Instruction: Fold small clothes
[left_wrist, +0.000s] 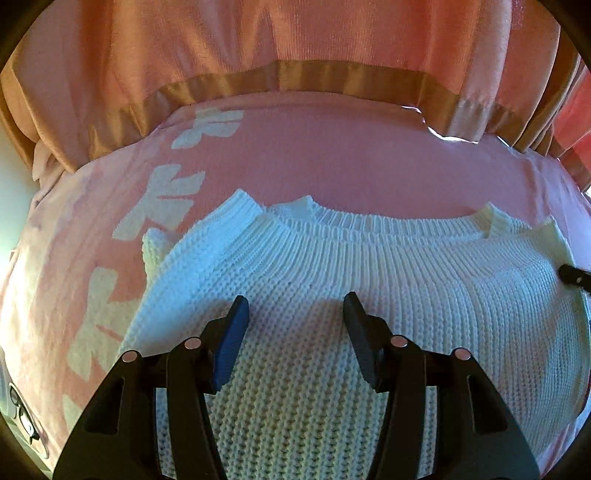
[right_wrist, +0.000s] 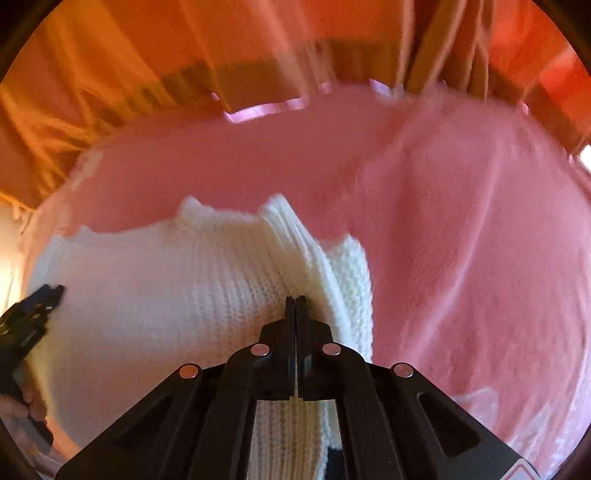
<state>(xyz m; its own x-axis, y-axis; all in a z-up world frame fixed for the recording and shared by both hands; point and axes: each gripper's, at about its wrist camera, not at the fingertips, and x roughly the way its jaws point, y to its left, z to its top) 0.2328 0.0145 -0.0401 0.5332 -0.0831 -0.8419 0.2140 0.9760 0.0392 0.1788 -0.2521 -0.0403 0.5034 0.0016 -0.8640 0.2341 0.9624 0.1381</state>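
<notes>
near, at the bottom of the left wrist view: left gripper (left_wrist: 293, 308) spread, nothing between the pads, hovering over the middle of the white knit sweater (left_wrist: 332, 295). bottom centre of the right wrist view: right gripper (right_wrist: 295, 301) pressed together at the sweater's right-hand fold; whether a strand of knit is caught between the tips, cannot tell. left gripper again at the left edge of that view (right_wrist: 35, 314), with part of a hand below it. sweater lying mid-frame in both views, ribbed neckline (left_wrist: 369, 225) toward the top, folded sleeve layers poking out at upper left and right.

likely trouble from here: thick, springy knit, so a fold not pressed flat probably pops back open. a shallow pinch at the right edge may take only the top layer and drag the stack askew. loose loops could snag on a fingertip when pulling away. soft bedding underneath gives little support, so pushing may bunch everything.

beneath: pink blanket (left_wrist: 332, 158) with pale leaf shapes along the left. far, across the top: orange curtain (left_wrist: 258, 44) with a darker gold band, daylight glinting at its hem.
</notes>
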